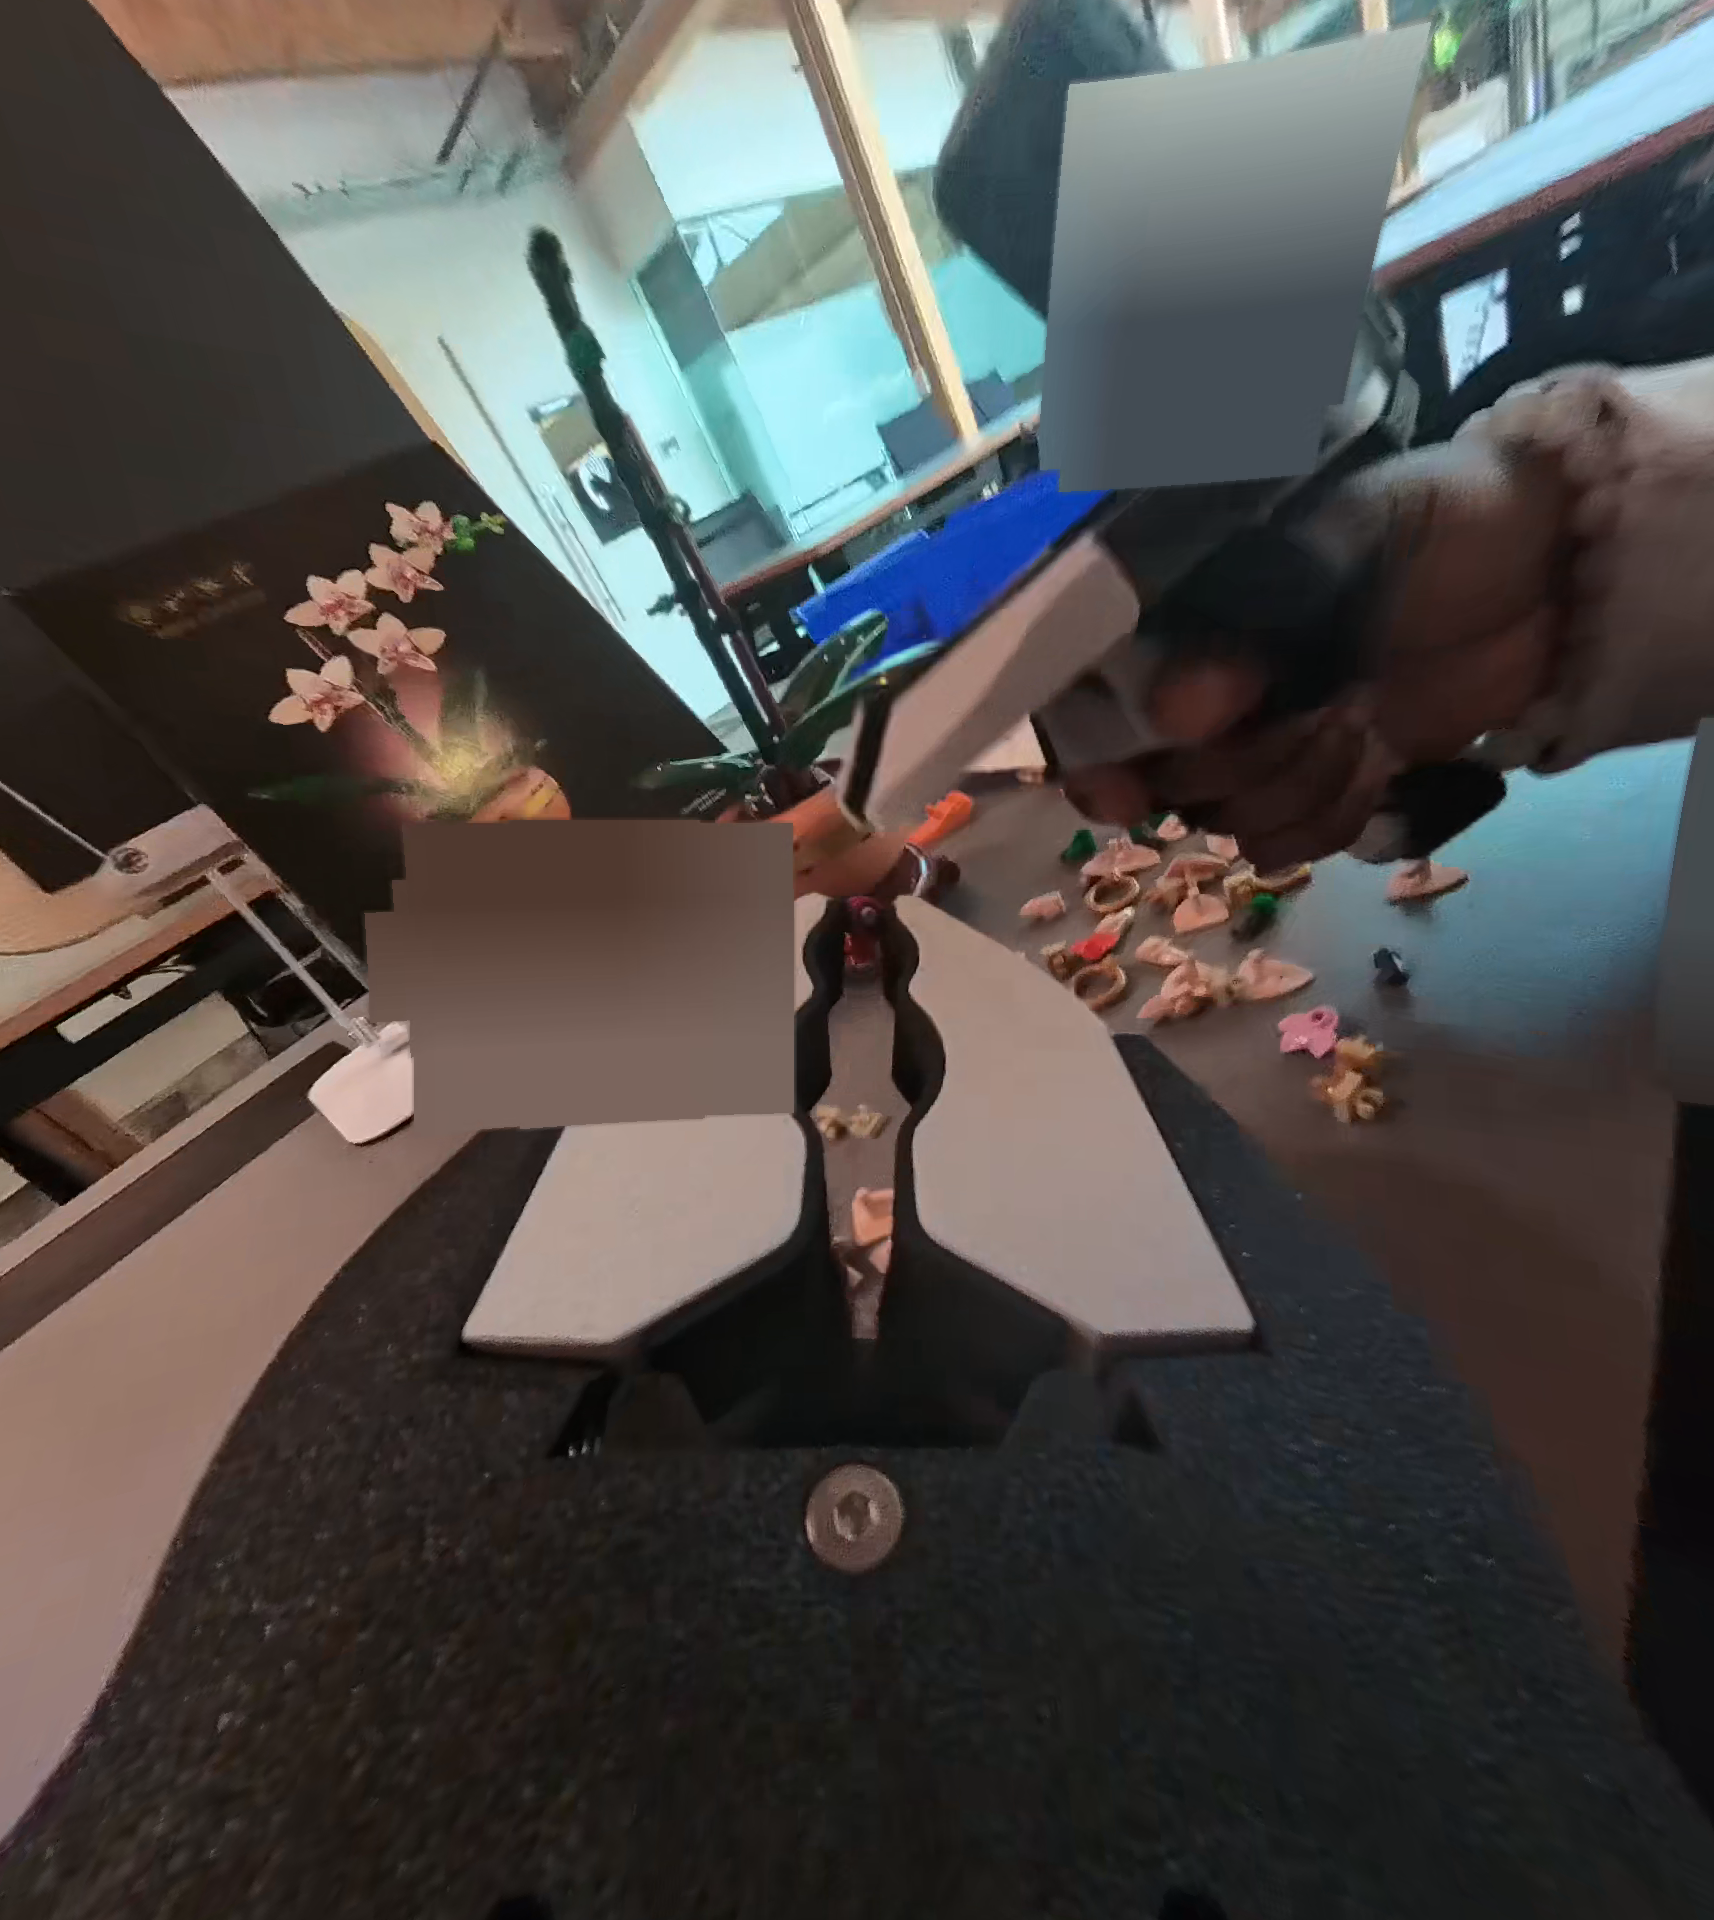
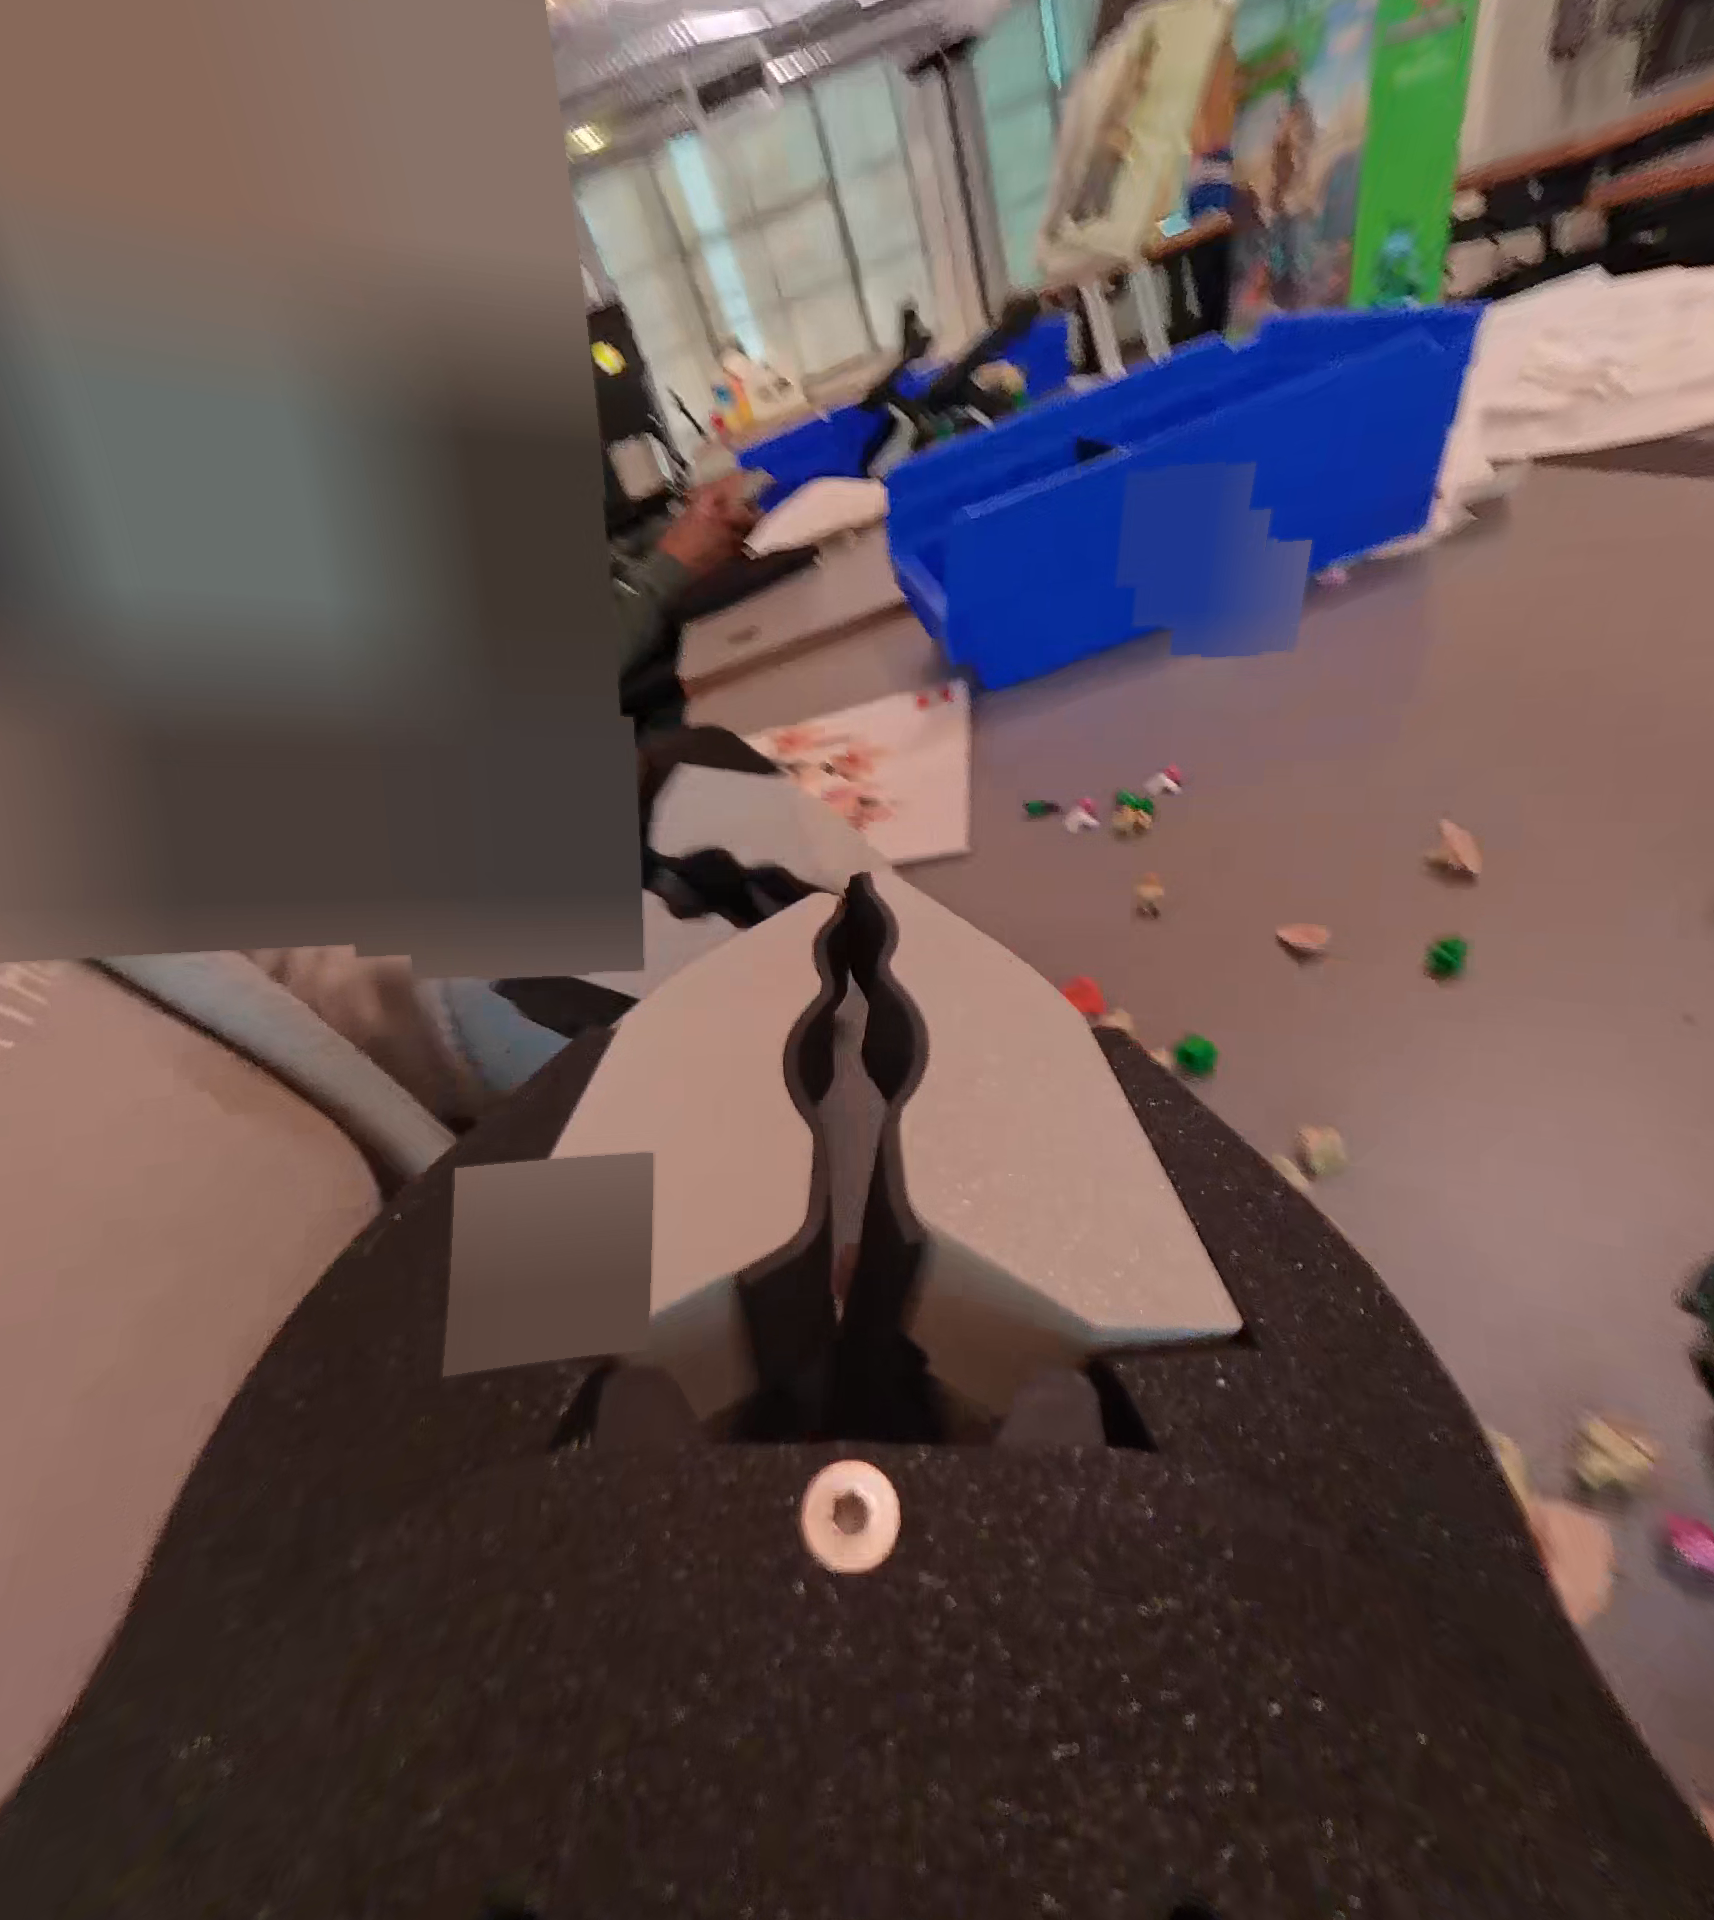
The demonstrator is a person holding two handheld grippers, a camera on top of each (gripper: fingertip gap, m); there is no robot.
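Gripping dark-red piece [image 1: 863, 930]: left claw [image 1: 861, 935] | right claw [image 2: 858, 904] closed, empty

I see pale lettering on a sleeve [image 2: 32, 1049] near left, and faint gold print on the dark orchid box [image 1: 313, 665] far left; neither reads clearly.

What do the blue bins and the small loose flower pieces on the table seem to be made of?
Blue bins: likely moulded plastic; uniform saturated colour, stiff thin walls, slight sheen. Loose flower pieces: probably hard plastic building-toy parts; smooth, solid pink, tan and green shapes, though blur hides fine detail.
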